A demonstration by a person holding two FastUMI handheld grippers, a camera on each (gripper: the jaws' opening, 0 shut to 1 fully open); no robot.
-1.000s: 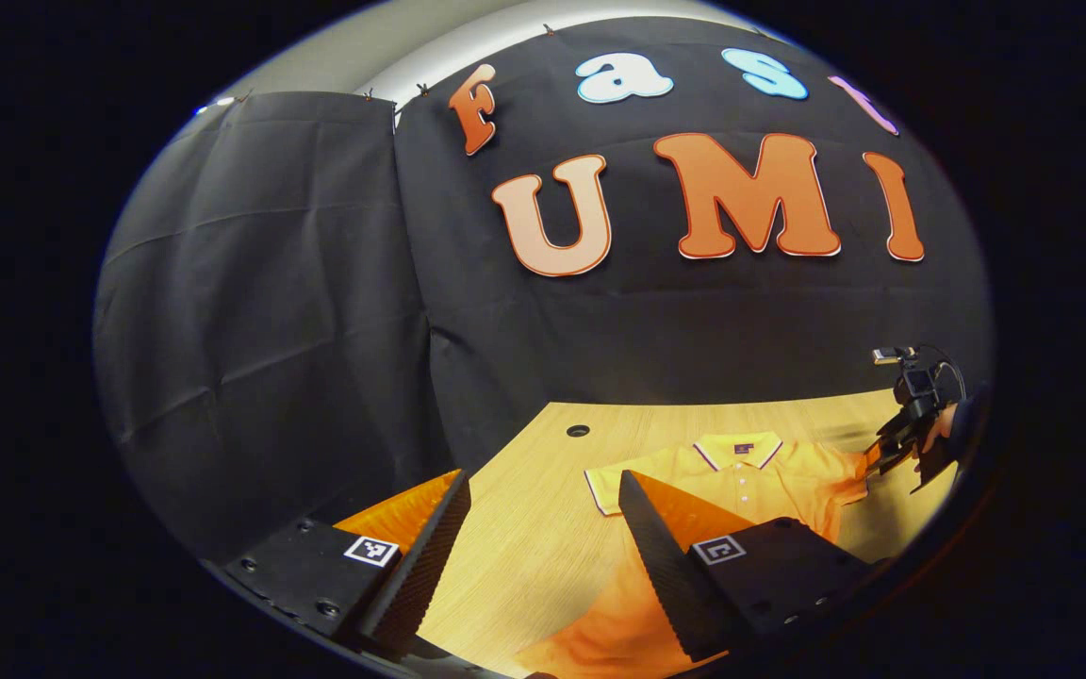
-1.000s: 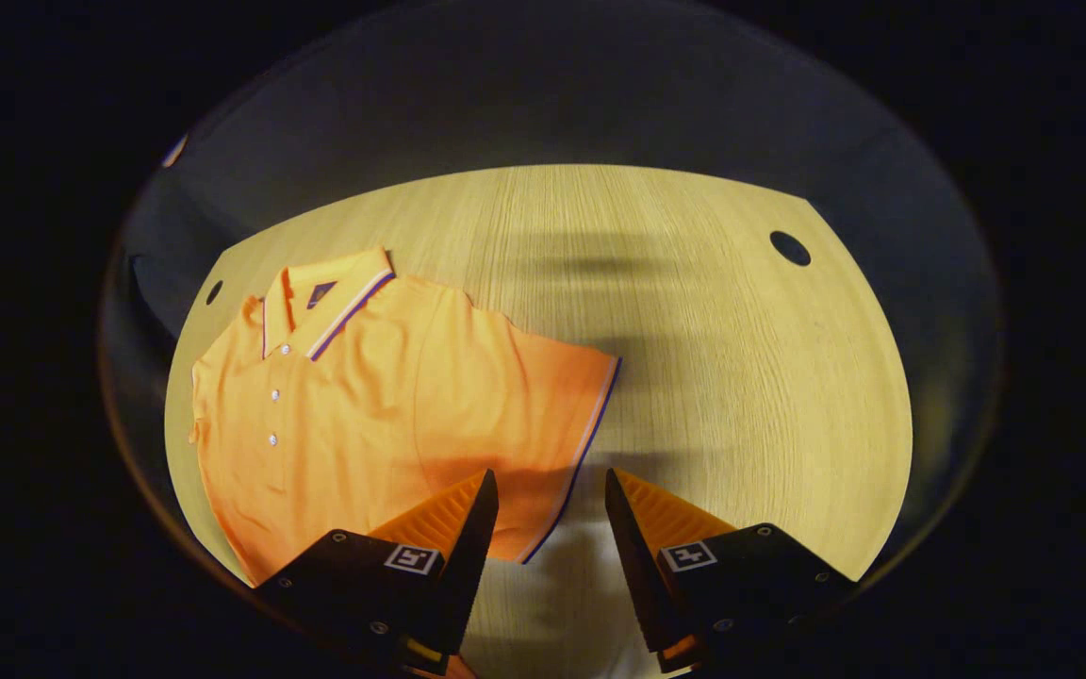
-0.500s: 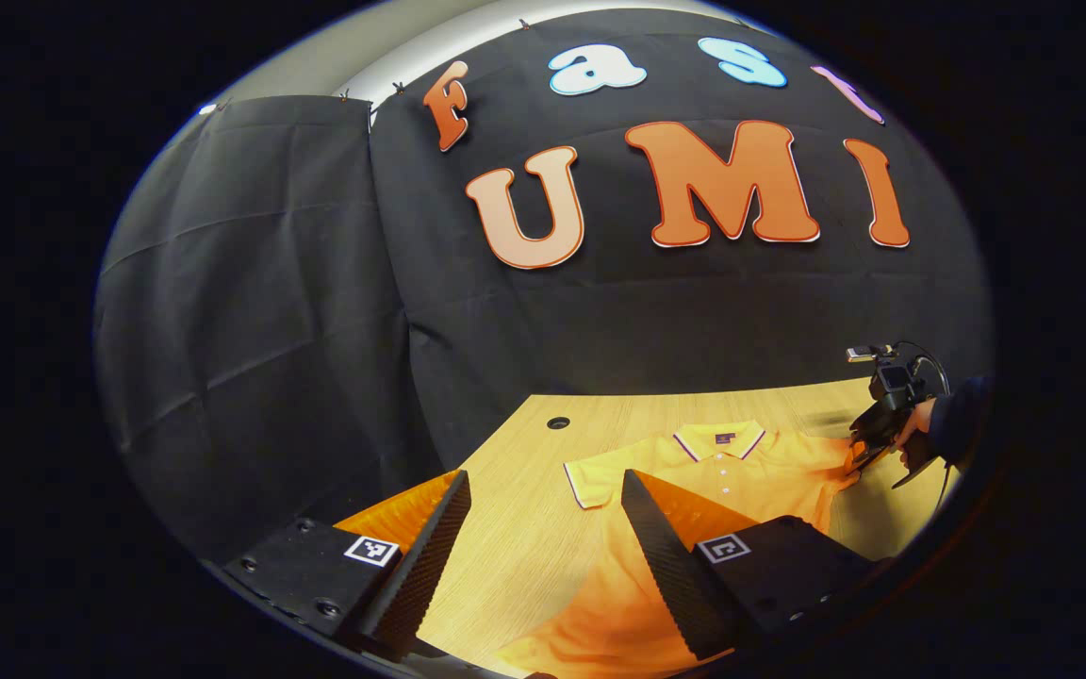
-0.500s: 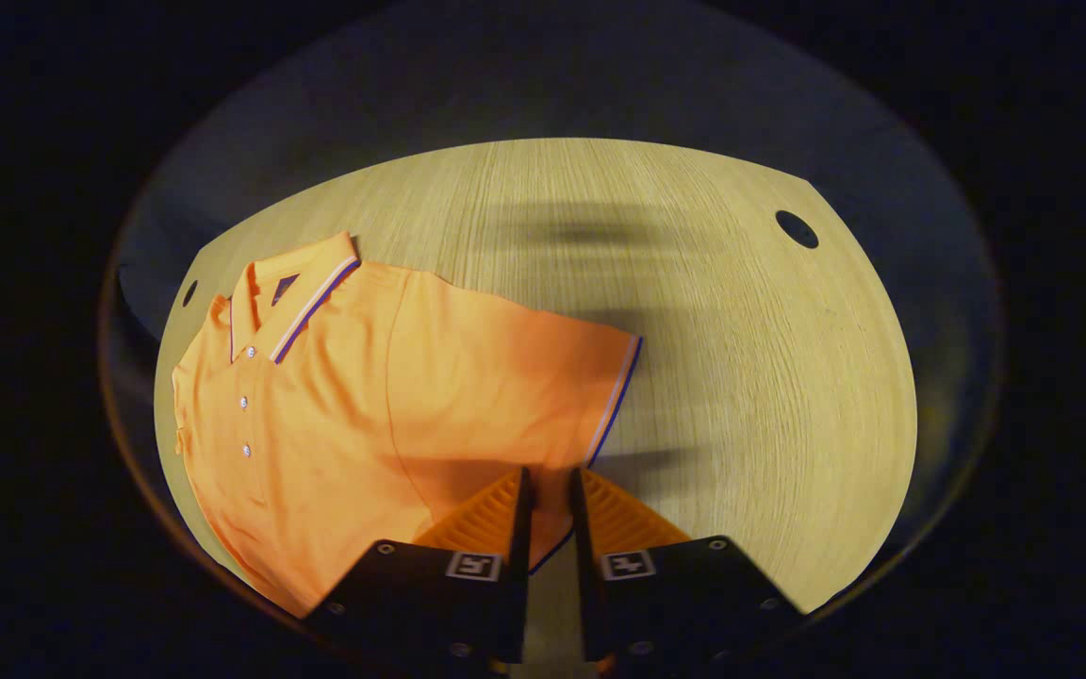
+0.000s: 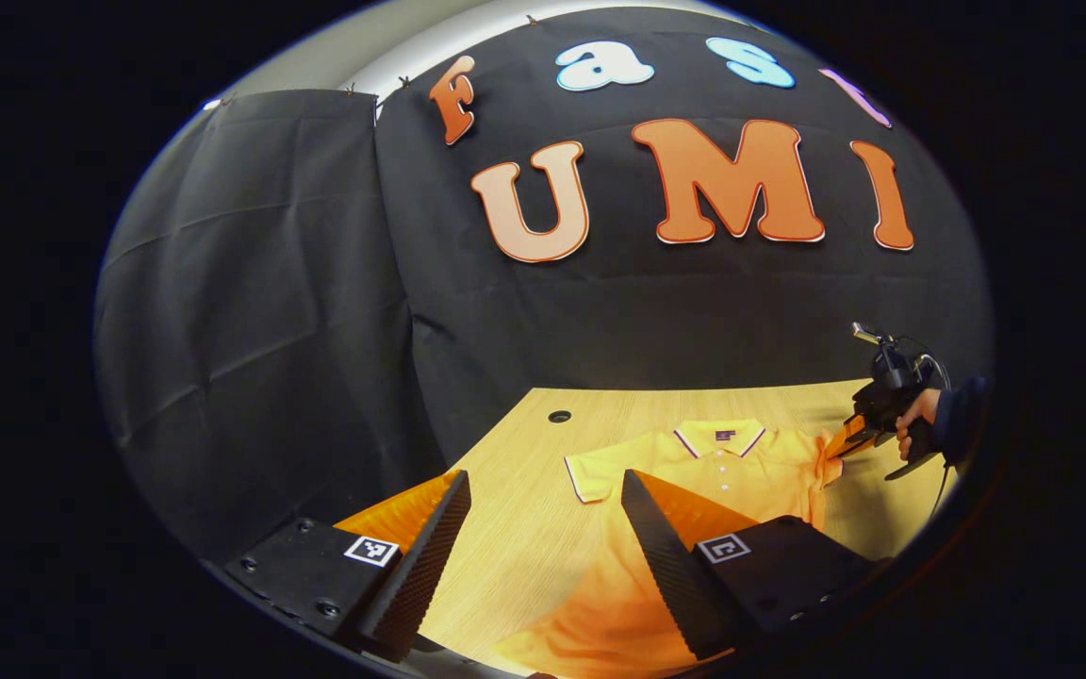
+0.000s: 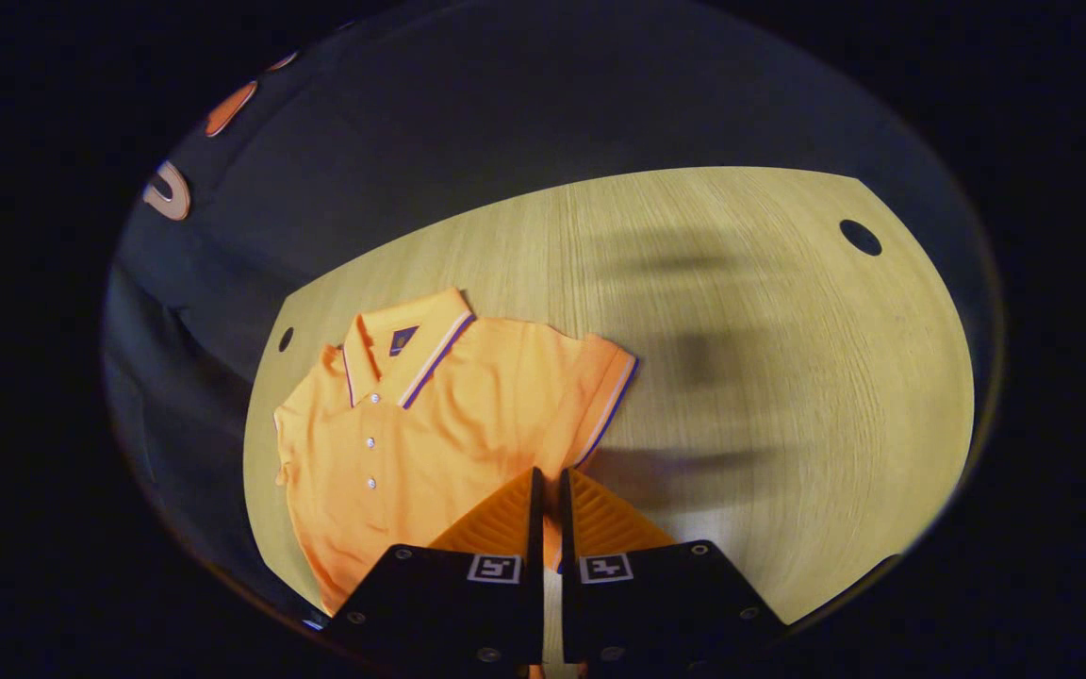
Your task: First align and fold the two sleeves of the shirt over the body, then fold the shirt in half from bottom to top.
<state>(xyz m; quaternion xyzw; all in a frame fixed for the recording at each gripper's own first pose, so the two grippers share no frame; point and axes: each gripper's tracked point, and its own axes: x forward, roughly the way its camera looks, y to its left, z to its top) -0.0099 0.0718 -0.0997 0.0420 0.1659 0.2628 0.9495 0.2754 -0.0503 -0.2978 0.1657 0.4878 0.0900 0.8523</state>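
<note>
— While the right gripper (image 6: 549, 490) pinches that sleeve (image 6: 590, 396), which step is this?

— The first fold, I'd say. Its fingers are closed on the sleeve's hem, lifting it. The shirt (image 6: 430, 424) lies face up on the table (image 6: 788, 377), collar toward the wall.

— And the left gripper (image 5: 543, 509)?

— Spread wide, holding nothing, hovering over the shirt's lower part.

— Next move?

— Probably carrying the sleeve across onto the body, laying it flat, then letting go. The other sleeve (image 5: 590, 471) lies unfolded.
</note>
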